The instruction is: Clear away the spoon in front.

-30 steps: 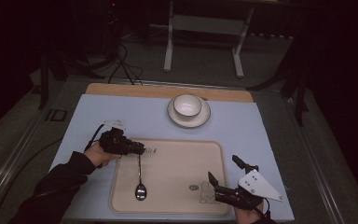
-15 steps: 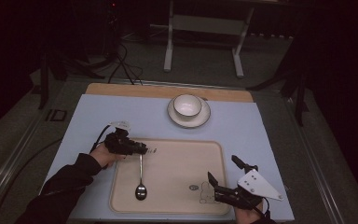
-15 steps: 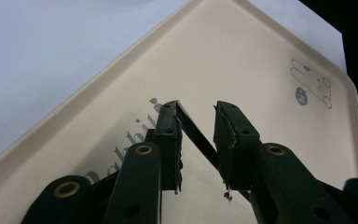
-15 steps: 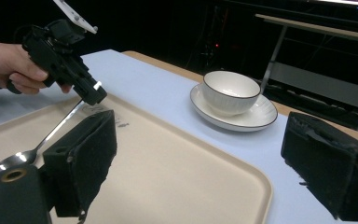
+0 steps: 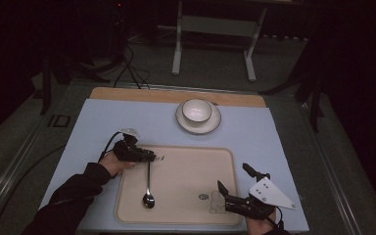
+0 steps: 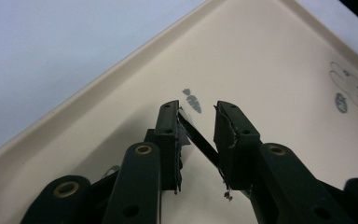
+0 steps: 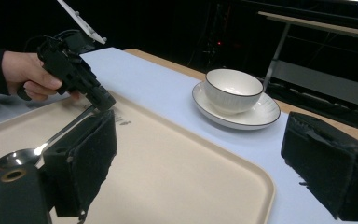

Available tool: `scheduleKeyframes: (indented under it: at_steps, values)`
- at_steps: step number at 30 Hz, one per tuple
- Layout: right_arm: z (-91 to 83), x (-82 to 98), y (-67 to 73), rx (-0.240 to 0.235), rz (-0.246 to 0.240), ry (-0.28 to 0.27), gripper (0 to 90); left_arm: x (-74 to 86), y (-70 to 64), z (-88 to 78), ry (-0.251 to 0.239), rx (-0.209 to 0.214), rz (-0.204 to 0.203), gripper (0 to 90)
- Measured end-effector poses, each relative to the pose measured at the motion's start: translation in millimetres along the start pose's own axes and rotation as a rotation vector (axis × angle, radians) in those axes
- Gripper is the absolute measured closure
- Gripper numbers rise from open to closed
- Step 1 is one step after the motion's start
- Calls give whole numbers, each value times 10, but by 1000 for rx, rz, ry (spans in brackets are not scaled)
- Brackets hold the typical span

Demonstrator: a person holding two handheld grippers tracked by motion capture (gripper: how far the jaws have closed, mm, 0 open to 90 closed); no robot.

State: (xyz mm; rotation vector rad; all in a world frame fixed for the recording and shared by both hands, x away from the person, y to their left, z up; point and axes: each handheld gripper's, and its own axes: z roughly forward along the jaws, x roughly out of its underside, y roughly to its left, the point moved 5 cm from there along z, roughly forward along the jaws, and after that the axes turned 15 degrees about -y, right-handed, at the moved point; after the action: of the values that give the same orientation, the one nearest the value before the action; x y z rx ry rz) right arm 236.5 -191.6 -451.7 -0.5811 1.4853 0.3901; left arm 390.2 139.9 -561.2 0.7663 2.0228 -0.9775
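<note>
My left gripper (image 5: 152, 157) is over the left part of the beige tray (image 5: 196, 166), shut on the handle of a metal spoon (image 5: 148, 196). The spoon's bowl rests on the tray toward the near edge. In the left gripper view the dark handle (image 6: 200, 142) crosses slantwise between the two jaws of the left gripper (image 6: 198, 112), just above the tray (image 6: 284, 60). My right gripper (image 5: 235, 178) sits at the tray's near right corner, open and holding nothing. From the right gripper view the right gripper (image 7: 200, 140) faces the spoon (image 7: 16, 158) and the left gripper (image 7: 103, 103).
A white bowl (image 5: 197, 110) stands on a white saucer (image 5: 214, 125) on the blue mat beyond the tray, also seen as the bowl (image 7: 233, 88) in the right gripper view. A small cartoon print (image 5: 210, 198) marks the tray near my right gripper. Dark floor and a metal stand lie beyond the table.
My left gripper has sunk a little toward the tray with the spoon still in it. The right gripper has stayed where it was.
</note>
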Motion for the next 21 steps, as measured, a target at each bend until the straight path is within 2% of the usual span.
scheduleKeyframes:
  at_steps: [8,10,18,21]
  values:
    - [3,4,-1,-2,1,1,103,37,36,44,20,-42,-5,694]
    - [3,5,-1,-2,1,1,103,51,38,55,28,-47,7,692]
    - [6,10,-2,-5,3,5,103,38,26,72,18,-67,27,616]
    - [5,10,-2,-5,2,5,103,32,41,66,6,-81,33,616]
